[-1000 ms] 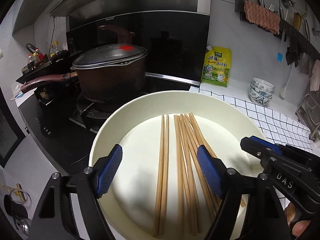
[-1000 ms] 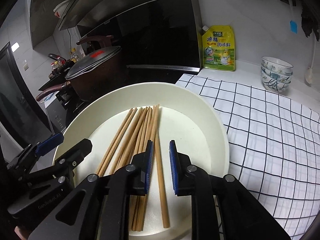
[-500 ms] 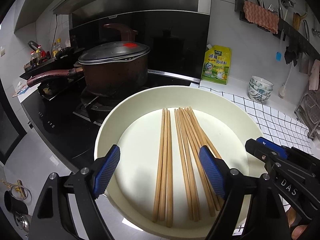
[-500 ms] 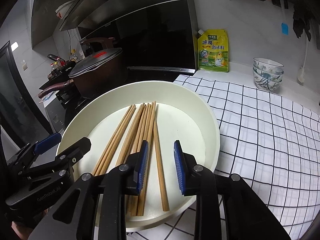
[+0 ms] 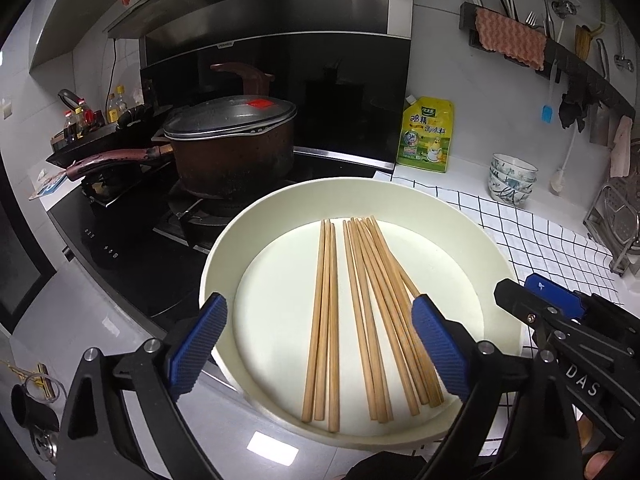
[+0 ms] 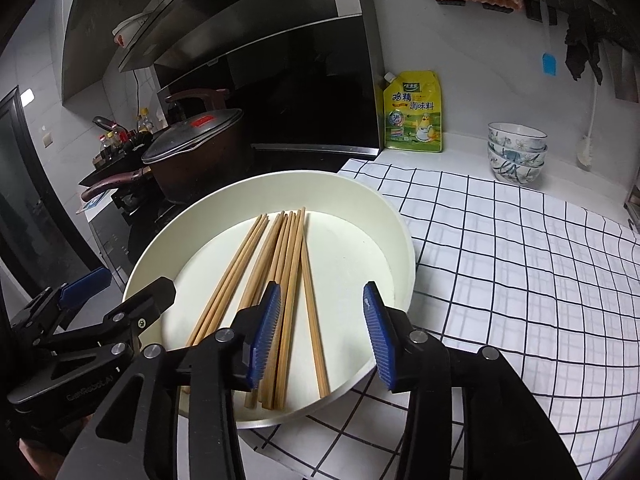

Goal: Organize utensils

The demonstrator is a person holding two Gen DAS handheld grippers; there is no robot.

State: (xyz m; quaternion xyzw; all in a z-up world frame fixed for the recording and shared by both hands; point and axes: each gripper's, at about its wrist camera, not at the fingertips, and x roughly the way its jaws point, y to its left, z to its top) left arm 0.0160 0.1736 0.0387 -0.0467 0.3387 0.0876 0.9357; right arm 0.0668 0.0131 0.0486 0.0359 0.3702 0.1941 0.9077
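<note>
The left gripper (image 5: 316, 344) hangs above the near rim of the white dish, its blue-padded fingers (image 5: 196, 344) spread wide and holding nothing. The right gripper (image 6: 322, 336) sits just beside it, over the same near rim; its fingers (image 6: 378, 340) are parted to a moderate gap, also empty, with the wooden sticks passing under them.

The chopsticks (image 5: 360, 316) lie flat inside the white dish (image 5: 400, 196), their length running from its near rim toward the far rim. Three lie side by side as a separate bunch on the left; the rest form a looser bunch to the right, partly crossing one another, with one stick angled off on the right side in the right wrist view (image 6: 312, 320).

The dish rests near the front edge of the worktop, partly on a black-and-white checked cloth (image 6: 520, 280) that covers the worktop's right part. To the left is a black hob with a lidded brown pot (image 5: 232, 148). Along the back edge stand a yellow seasoning pouch (image 5: 426, 134) and, toward the right, a stack of patterned bowls (image 5: 512, 178). A rail on the wall above carries an orange cloth (image 5: 510, 38) and hanging utensils.
</note>
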